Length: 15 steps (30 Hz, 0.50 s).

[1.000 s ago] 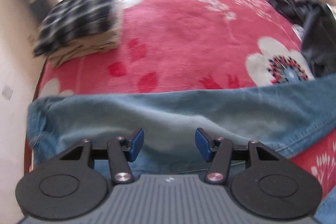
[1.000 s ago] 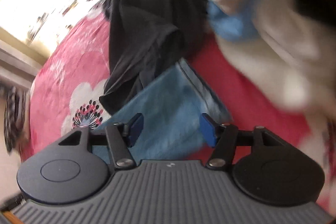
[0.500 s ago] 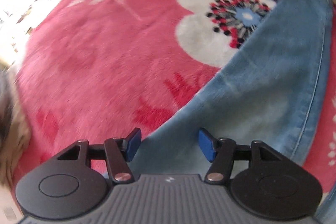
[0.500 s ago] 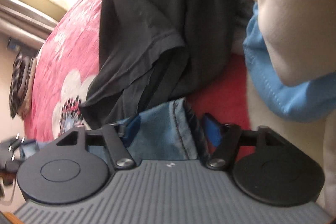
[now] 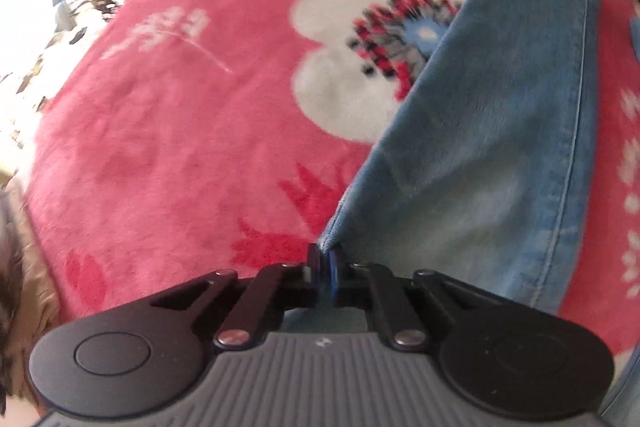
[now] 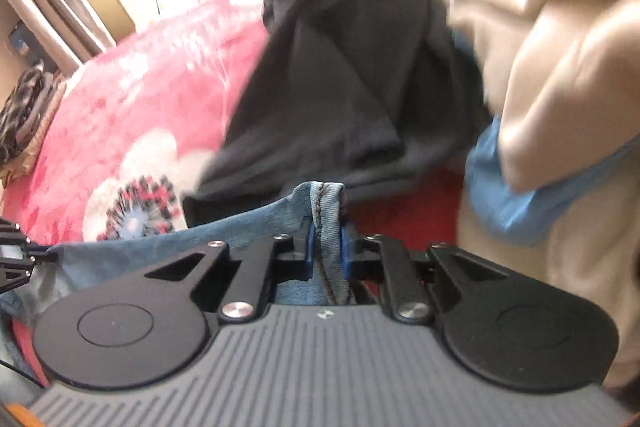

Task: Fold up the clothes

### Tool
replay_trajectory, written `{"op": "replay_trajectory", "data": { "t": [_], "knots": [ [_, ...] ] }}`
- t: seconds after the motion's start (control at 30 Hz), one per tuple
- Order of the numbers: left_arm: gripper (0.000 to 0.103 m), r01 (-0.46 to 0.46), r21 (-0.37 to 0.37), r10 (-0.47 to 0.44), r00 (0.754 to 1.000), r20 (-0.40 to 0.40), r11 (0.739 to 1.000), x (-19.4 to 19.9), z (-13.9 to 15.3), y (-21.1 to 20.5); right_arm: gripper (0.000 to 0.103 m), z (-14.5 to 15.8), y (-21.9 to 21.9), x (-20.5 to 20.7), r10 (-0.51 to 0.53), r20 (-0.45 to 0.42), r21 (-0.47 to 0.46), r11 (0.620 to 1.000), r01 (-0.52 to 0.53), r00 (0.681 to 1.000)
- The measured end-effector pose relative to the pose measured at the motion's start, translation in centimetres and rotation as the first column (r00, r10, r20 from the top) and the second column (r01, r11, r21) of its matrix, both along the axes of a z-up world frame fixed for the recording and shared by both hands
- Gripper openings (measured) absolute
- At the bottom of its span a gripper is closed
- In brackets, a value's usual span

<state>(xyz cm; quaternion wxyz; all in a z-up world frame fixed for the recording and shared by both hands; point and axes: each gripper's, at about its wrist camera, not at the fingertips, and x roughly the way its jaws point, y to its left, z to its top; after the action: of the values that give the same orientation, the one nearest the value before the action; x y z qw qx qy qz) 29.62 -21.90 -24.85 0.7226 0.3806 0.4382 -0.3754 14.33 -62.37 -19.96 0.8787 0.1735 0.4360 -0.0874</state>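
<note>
left gripper [image 5: 323, 259]: jaws just closed, pinching jeans [image 5: 492, 131] edge
right gripper [image 6: 325, 247]: jaws just closed, clamped on jeans hem
surface: pink blanket [image 5: 180, 115]

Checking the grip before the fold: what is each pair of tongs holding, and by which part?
Both hold the jeans: left tongs pinch a side edge, right tongs clamp a stitched hem.

Both grippers clamp the jeans

The left gripper [image 5: 323, 259], open half a second ago, now pinches the denim jeans [image 5: 500, 147] at their edge. The right gripper [image 6: 325, 247] has just closed onto a bunched seam of the jeans [image 6: 324, 203].
</note>
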Motion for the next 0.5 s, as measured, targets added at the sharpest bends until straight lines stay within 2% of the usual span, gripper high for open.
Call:
{"op": "replay_trajectory", "data": {
  "t": [0.17, 0.27, 0.3, 0.37, 0.4, 0.5],
  "knots": [
    [0.004, -0.010, -0.048, 0.013, 0.998, 0.065, 0.999, 1.4, 3.5, -0.9, 0.010, 4.4, -1.2, 0.8, -0.027, 0.084, -0.052, 0.998, 0.031, 0.996],
    [0.006, -0.035, -0.030, 0.038, 0.996, 0.076, 0.999, 3.6, 2.6, -2.6, 0.010, 4.0, -2.8, 3.4, -0.035, 0.078, -0.072, 0.997, 0.041, 0.996],
    [0.009, -0.055, -0.013, 0.056, 0.996, 0.070, 0.998, 4.5, 1.5, -3.4, 0.010, 3.3, -3.4, 4.5, -0.047, 0.068, -0.075, 0.996, 0.052, 0.997],
    [0.028, -0.112, 0.025, 0.111, 0.993, 0.047, 0.993, 6.1, -1.3, -4.5, 0.012, 0.1, -5.2, 7.1, -0.092, 0.014, -0.050, 0.994, 0.093, 0.996],
    [0.032, -0.138, 0.036, 0.137, 0.990, 0.046, 0.990, 6.5, -2.1, -4.7, 0.012, -1.7, -6.1, 8.4, -0.115, -0.017, -0.035, 0.993, 0.114, 0.993],
    [0.044, -0.222, 0.001, 0.221, 0.974, 0.054, 0.975, 7.1, -1.9, -4.6, 0.014, -5.0, -7.7, 9.9, -0.232, -0.073, -0.045, 0.972, 0.230, 0.970]
  ]
}}
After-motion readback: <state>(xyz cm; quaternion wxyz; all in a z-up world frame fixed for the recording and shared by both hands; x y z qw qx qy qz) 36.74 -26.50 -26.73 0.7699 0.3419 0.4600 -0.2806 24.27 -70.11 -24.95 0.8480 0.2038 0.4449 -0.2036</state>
